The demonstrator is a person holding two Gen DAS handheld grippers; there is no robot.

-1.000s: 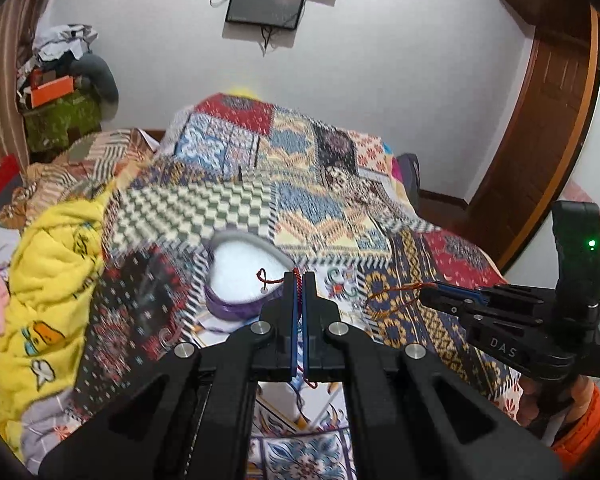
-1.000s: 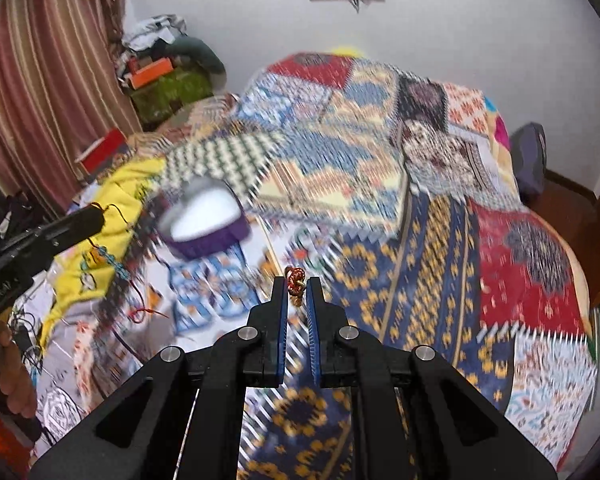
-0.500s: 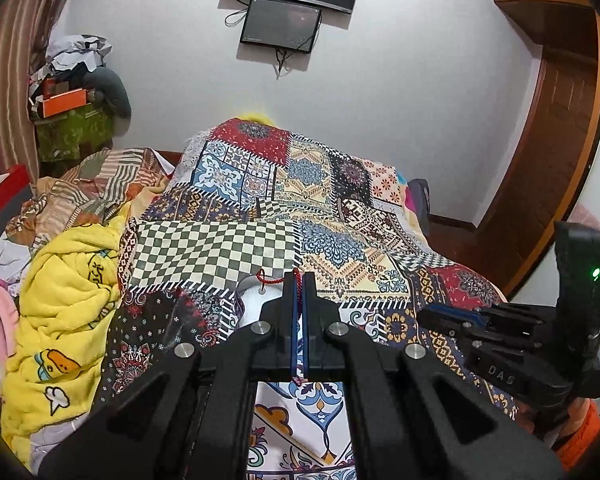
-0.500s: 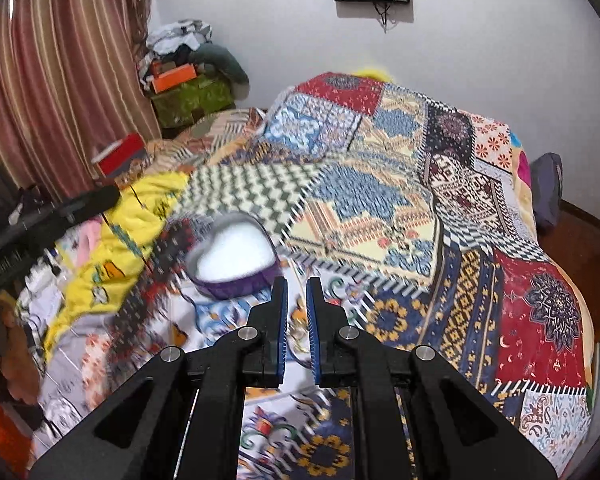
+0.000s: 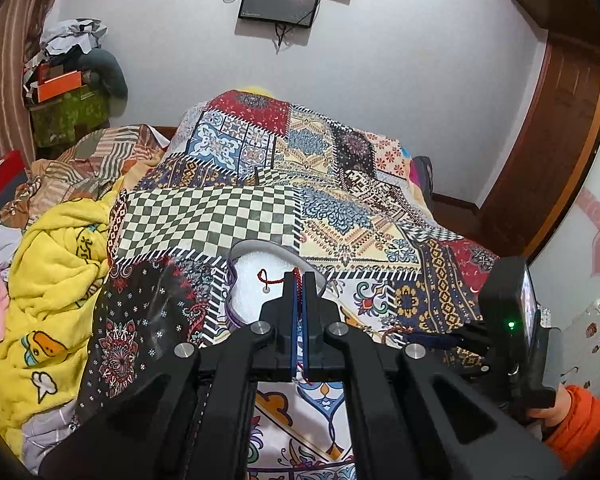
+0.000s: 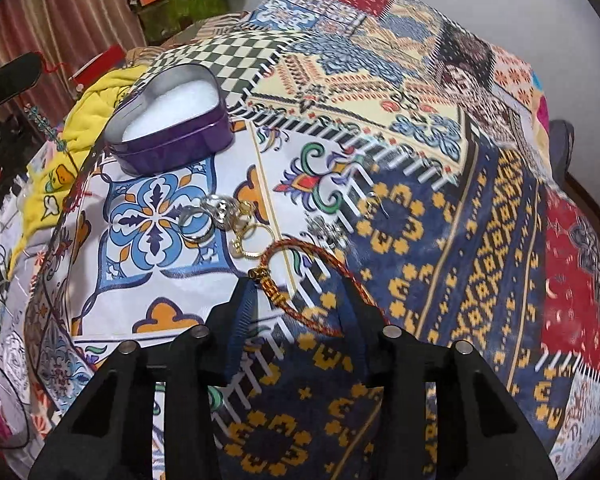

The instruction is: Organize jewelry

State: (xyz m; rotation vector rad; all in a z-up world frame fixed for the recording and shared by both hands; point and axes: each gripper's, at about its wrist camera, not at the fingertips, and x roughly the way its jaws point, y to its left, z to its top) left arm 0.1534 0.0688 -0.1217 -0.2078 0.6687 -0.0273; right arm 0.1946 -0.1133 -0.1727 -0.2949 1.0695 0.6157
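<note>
- Jewelry spread over a patchwork bedspread [image 6: 440, 240] on a bed, seen from two wrist views.
- Far left, right wrist view: left tool [image 6: 10, 76] poking in at the edge, red cord [image 6: 50, 65] trailing from its tip.
- Left wrist view: left tool [image 5: 299, 280] closed tight on the red cord [image 5: 269, 278], a small loop and a pale bead sticking out leftward, held above the tin.
- Left of centre: purple heart-shaped tin [image 6: 172, 144], lid off, white padding inside, resting on the bedspread; same tin [image 5: 240, 252] partly hidden behind the left tool.
- Just right of and nearer than the tin: cluster of silver and gold rings [image 6: 224, 220] lying together on a white floral patch.
- Centre: red braided bracelet [image 6: 300, 276] with gold beads, lying on the bedspread, curving from the rings down between the right tool's fingers, touching neither as far as visible.
- Right tool [image 6: 300, 312] spread wide apart, holding nothing, low over the bracelet.
- Right edge, left wrist view: right tool [image 5: 428, 338] pointing left, gripped by a hand [image 5: 556, 408] in an orange sleeve.
</note>
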